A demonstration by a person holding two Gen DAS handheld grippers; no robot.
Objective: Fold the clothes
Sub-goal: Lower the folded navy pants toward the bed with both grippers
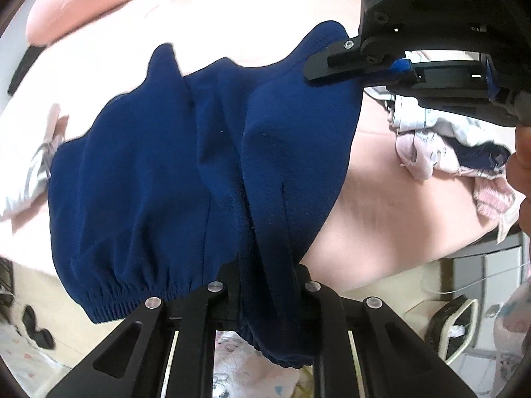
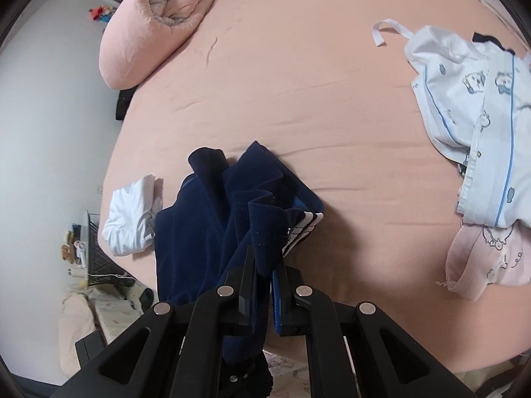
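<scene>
1. A pair of navy blue shorts (image 1: 159, 179) with a gathered elastic waistband is hanging lifted above a pink bed sheet (image 1: 391, 205), its fabric draping in soft vertical folds.
2. In the right wrist view the shorts are bunching into crumpled pleats, showing white side stripes and a lighter blue inner edge.
3. A heap of unfolded clothes (image 2: 478, 152) is lying on the sheet well apart from the shorts: white pyjama pieces with blue piping and small cartoon prints, resting over a pink printed garment (image 2: 488, 262).
4. A crumpled white garment (image 2: 129, 219) is lying just beside the shorts, near the bed's edge.
</scene>
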